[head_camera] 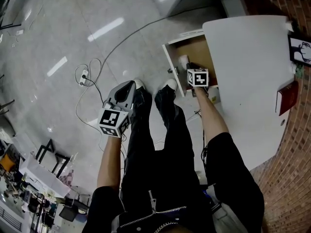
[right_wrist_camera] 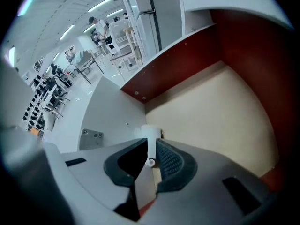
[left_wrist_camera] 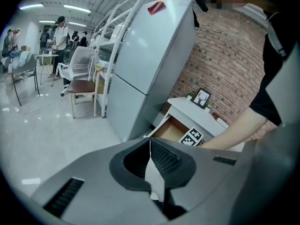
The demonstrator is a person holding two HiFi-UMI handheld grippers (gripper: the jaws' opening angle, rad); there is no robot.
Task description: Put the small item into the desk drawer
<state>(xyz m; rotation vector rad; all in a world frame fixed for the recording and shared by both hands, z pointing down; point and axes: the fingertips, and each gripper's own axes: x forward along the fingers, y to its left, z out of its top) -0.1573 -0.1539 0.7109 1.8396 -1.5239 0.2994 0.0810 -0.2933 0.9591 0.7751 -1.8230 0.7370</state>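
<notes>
Down over the pale floor of the open drawer (right_wrist_camera: 225, 111), near its white front corner, the right gripper (right_wrist_camera: 152, 142) pinches the small item (right_wrist_camera: 150, 132): white and slim, its wider round end poking past the tips. Well away from the drawer, the left gripper (left_wrist_camera: 150, 140) is pressed together, empty.

White desk (head_camera: 248, 72) — drawer (head_camera: 197, 50) open, picture frame (head_camera: 300, 50) on top

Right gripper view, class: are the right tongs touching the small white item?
Cannot tell. In the right gripper view the small white item shows in the gap between the right tongs, but pad contact isn't plain; the head view doesn't help.
</notes>
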